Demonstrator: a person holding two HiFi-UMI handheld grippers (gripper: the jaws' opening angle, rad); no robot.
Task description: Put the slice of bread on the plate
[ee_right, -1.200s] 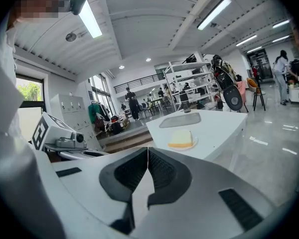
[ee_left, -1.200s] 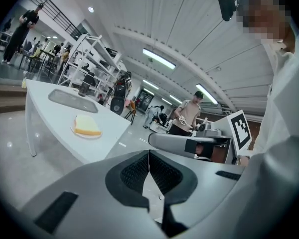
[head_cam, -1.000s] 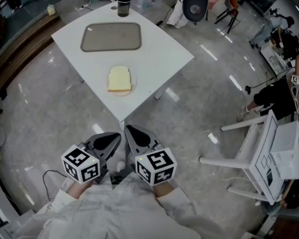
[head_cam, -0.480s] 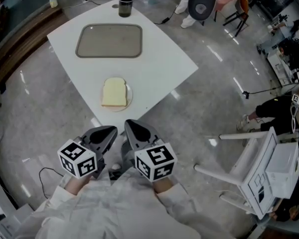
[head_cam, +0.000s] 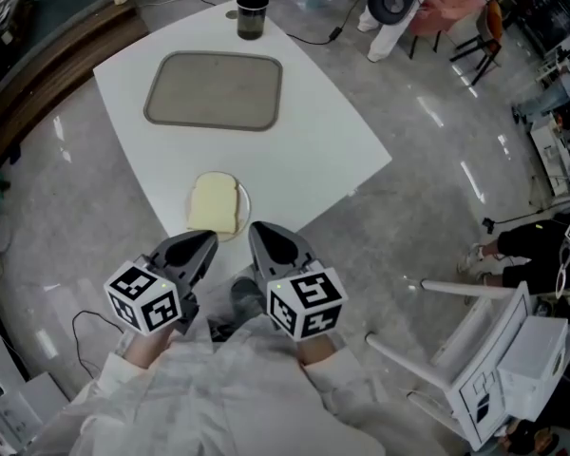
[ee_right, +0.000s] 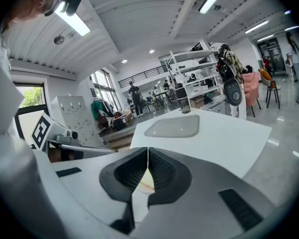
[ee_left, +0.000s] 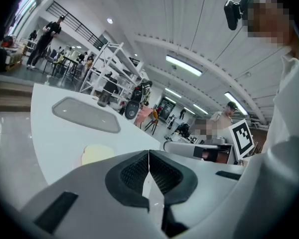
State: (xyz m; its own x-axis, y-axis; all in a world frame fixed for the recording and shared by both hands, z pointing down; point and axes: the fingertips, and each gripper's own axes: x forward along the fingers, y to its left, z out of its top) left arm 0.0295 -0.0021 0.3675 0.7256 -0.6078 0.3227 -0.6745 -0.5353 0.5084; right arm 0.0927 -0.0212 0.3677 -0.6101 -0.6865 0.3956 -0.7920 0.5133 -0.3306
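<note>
I've stepped closer; the bread [head_cam: 214,205], already on its plate [head_cam: 246,200], now sits at 12 o'clock, near my left tongs [head_cam: 211,239] and right tongs [head_cam: 256,229], both closed, empty.

Pale slice of bread [head_cam: 215,205] lies flat on plate [head_cam: 244,205].

the head view looked steeply down onto the tabletop [head_cam: 313,131]. both gripper views sat low behind their jaws, facing across it. all shared the tray [head_cam: 215,90]; head and left, the slice of bread [head_cam: 215,204].
</note>
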